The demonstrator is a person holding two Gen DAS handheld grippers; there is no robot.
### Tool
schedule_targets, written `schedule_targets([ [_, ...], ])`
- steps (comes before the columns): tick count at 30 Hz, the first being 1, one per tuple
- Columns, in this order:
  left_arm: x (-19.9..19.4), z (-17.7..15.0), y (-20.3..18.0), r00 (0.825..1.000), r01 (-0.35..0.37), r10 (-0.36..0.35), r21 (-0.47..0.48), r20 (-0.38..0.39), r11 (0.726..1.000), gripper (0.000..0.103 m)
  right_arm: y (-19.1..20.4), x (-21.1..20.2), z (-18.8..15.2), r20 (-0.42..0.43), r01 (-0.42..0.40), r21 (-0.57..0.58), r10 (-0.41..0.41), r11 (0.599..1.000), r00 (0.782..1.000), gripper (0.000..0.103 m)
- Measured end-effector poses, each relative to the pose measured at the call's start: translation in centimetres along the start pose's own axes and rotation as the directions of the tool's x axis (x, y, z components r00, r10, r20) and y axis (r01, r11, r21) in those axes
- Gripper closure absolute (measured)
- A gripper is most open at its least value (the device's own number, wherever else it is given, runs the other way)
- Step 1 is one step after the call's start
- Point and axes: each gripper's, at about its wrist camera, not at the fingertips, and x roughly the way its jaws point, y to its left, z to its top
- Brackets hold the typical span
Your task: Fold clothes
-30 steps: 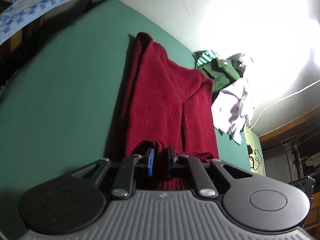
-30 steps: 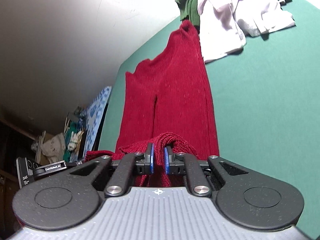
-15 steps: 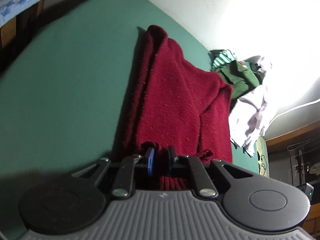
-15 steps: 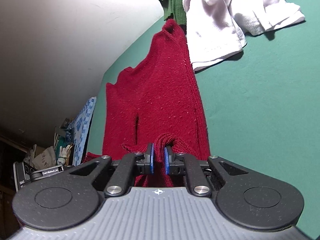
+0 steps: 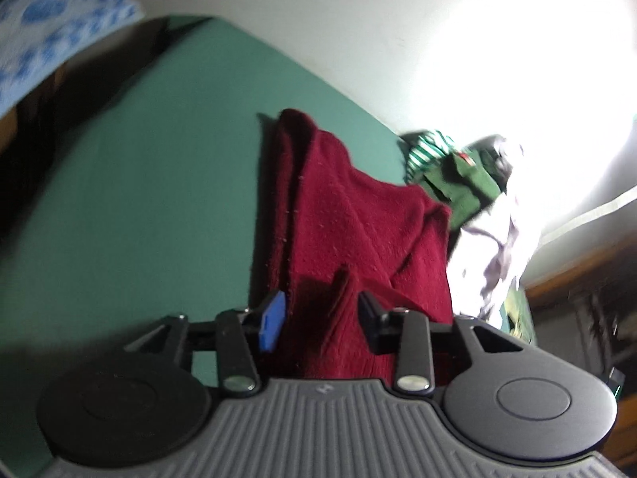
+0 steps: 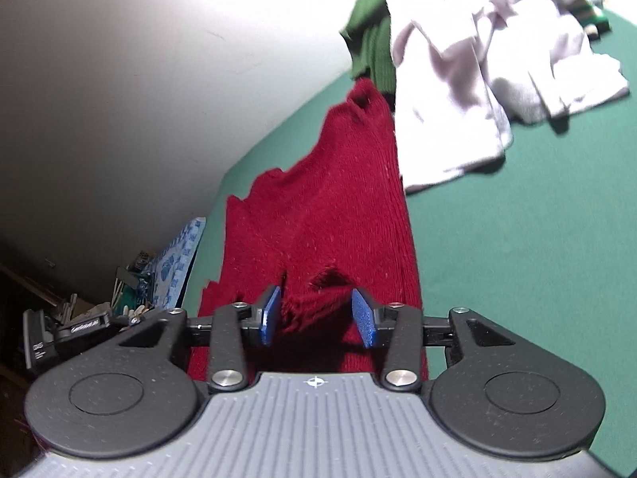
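Only one bit of writing shows: a pale label on a black device (image 6: 85, 324) at the left edge of the right wrist view, too small and blurred to read. Both grippers have just been opening. The left gripper (image 5: 320, 320) now stands spread with a raised fold of the red sweater (image 5: 358, 231) between its fingers, the pads clear of the knit. The right gripper (image 6: 318, 316) is spread likewise over a bunched hem of the same sweater (image 6: 330, 207), not pinching it. The sweater lies flat along the green bed (image 5: 159, 199), its far end close to the white wall (image 5: 358, 32). A pile of white clothes (image 6: 497, 59) and a green garment (image 6: 374, 40) crowd its far right corner, touching it. Open green sheet stretches wide on the sweater's left in the left wrist view and to its right in the right wrist view. A blue patterned cloth (image 5: 51, 40) lies beyond the bed's far left edge.
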Motion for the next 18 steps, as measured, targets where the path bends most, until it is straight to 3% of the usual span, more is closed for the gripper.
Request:
schedule_targets([
  [3,0.3,-0.7,-1.0,1.0,-0.018,0.018,0.089,0.001,0.996,0.038,0.8,-1.1,0.2,0.029,0.039,-0.094,-0.037,0.995,0.999,0.059],
  [11,4.1,-2.2,-2.7,0.997,-0.024,0.038,0.189,-0.069,0.982,0.039,2.3,1.1,-0.3,0.022,0.157,-0.405,-0.163,0.901,0.986,0.059],
  [13,4.9,-2.7,-3.0,0.995,-0.042,0.061,0.224,-0.078,0.974,0.049,2.4,1.9,-0.6,0.015,0.164,-0.448,-0.176,0.879,0.984,0.057],
  [15,5.3,-3.3,-3.2,0.992,-0.075,0.098,0.256,-0.078,0.964,0.068,2.2,1.9,-0.6,0.007,0.143,-0.426,-0.155,0.893,0.988,0.053],
  [16,5.2,-3.5,-3.2,0.992,-0.088,0.109,0.267,-0.066,0.96,0.07,2.1,1.8,-0.5,0.002,0.124,-0.408,-0.135,0.905,0.991,0.053],
  [17,4.9,-3.6,-3.1,0.993,-0.084,0.104,0.263,-0.062,0.961,0.085,2.0,1.5,-0.4,-0.004,0.09,-0.386,-0.099,0.918,0.995,0.052],
  [18,4.6,-3.6,-2.8,0.994,-0.079,0.096,0.249,-0.058,0.965,0.092,1.9,1.1,-0.3,-0.009,0.049,-0.364,-0.056,0.93,0.998,0.05],
])
